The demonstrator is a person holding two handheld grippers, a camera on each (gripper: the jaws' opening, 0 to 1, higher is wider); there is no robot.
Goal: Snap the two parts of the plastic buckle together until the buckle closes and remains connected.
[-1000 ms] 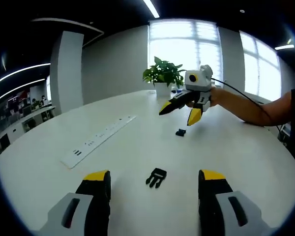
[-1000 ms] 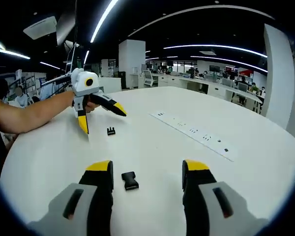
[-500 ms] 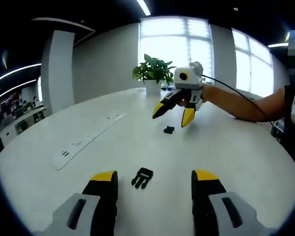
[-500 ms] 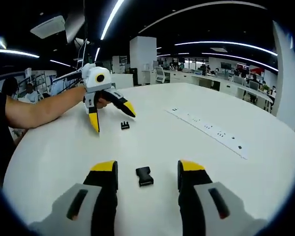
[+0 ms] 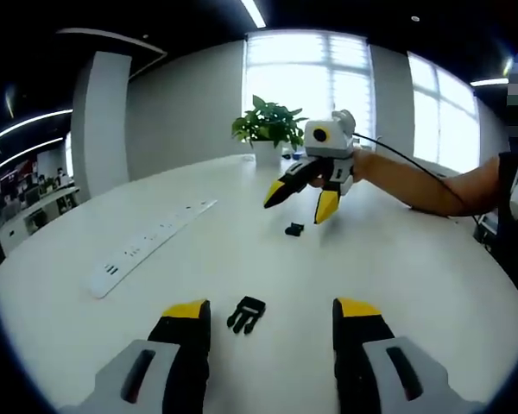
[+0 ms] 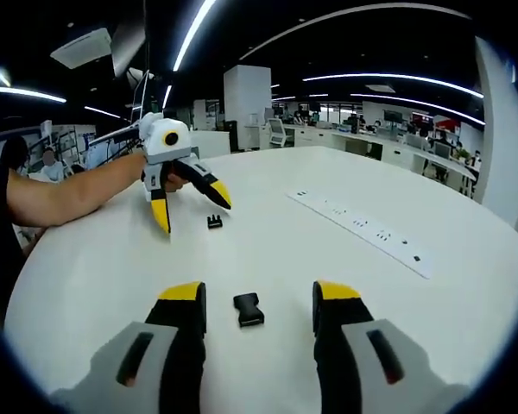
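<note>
Pronged buckle half: flat on the tabletop between your left tool's spread jaws, prongs toward you and slightly left. Socket half: between your right tool's released jaws, long axis running away from you.

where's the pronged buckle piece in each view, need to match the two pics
Left gripper view: the pronged buckle piece lies on the table between the left gripper's jaws.
Right gripper view: it lies far off, beneath the left gripper.
Shared landmark: the power strip.
</note>
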